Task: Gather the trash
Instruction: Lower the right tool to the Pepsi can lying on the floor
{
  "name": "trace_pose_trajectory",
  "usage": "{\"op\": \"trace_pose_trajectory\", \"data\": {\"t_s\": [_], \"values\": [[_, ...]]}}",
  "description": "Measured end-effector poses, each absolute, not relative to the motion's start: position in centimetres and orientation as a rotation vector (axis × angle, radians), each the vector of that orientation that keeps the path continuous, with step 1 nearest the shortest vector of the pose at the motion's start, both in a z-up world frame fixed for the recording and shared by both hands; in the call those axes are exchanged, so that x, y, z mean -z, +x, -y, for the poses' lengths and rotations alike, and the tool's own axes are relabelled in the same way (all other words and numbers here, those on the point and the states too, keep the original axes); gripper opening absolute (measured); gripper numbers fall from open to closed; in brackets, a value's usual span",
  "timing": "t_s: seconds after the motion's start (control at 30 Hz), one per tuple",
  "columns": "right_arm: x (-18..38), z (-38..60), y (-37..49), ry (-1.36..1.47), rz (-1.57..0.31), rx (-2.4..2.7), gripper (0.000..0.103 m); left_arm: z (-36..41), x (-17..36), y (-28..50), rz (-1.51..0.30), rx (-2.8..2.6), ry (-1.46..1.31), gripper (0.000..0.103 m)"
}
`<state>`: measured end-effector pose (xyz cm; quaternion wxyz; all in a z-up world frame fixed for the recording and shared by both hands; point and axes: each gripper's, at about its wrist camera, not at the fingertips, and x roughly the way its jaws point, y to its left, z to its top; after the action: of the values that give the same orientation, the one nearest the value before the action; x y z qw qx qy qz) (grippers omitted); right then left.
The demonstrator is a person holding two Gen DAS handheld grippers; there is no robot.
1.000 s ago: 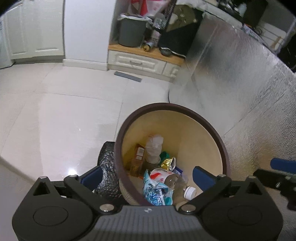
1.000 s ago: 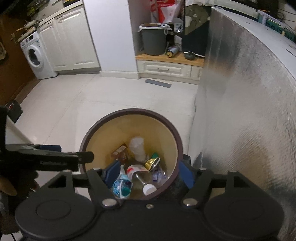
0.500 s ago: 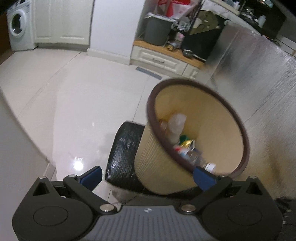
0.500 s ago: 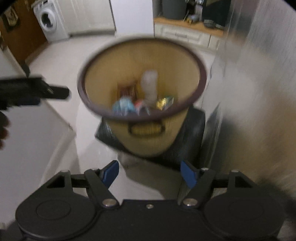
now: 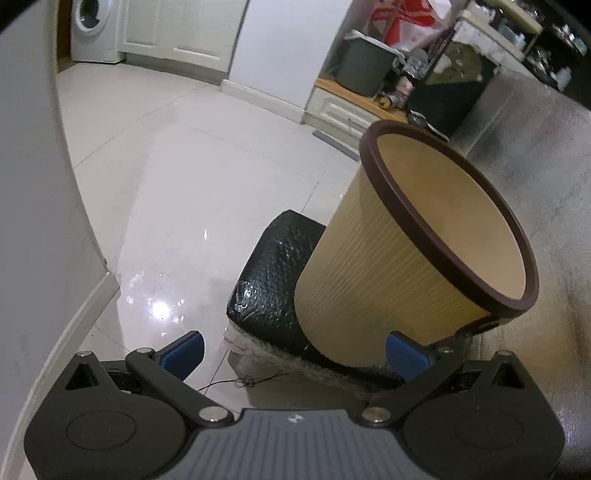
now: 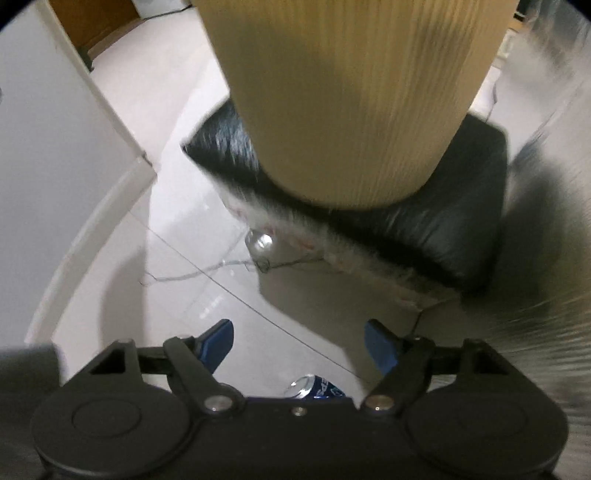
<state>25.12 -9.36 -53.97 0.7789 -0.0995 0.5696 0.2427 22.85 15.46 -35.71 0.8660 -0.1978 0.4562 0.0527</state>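
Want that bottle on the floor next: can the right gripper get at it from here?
Probably yes: the right gripper stands open over bare floor, with the bottle lying just under it. Nothing blocks it; the wastebasket and black cushion sit further ahead.

waste bin (image 5: 369, 295): pale yellow-tan wall with fine ribbing; dark brown rim; plain cream inside
cushion (image 5: 273, 280): glossy black with a dimpled texture; a whitish frayed edge is seen at the near side
floor (image 5: 192, 192): glossy white tiles with thin grey joints and bright light spots
left gripper (image 5: 295, 350): black body with a grey ribbed centre; fingers (image 5: 184, 349) padded in blue
right gripper (image 6: 299, 341): black body; blue-padded fingers (image 6: 218, 343)
bottle (image 6: 314, 386): clear, with a blue label bearing white letters, near edge of the right wrist view
foil panel (image 5: 535, 155): silver-grey, finely grained, at the right
far bucket (image 5: 364, 70): dark grey with a white liner
bag (image 5: 402, 18): red and white, far right
washing machine (image 5: 94, 31): white, far left
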Motion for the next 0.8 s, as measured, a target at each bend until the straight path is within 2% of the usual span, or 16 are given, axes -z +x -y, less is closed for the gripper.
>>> {"op": "trace_pose_trajectory", "data": {"t_s": [0.13,0.37,0.5,0.8], "values": [[60.7,9.4,24.3,-0.225,-1.29,-0.553,0.087,-15.0,36.0,23.1,-0.925,-0.117,-0.41,0.103],[69.1,9.6,21.6,-0.337,-1.328,-0.61,0.098,-14.7,37.7,23.6,-0.953,-0.107,-0.411,0.103],[72.2,10.0,19.8,-0.395,-1.325,-0.661,0.102,-14.8,38.3,23.9,-0.972,-0.096,-0.414,0.103],[77.0,8.6,18.7,-0.547,-1.331,-0.694,0.103,-15.1,39.7,24.2,-1.024,-0.086,-0.43,0.103]]}}
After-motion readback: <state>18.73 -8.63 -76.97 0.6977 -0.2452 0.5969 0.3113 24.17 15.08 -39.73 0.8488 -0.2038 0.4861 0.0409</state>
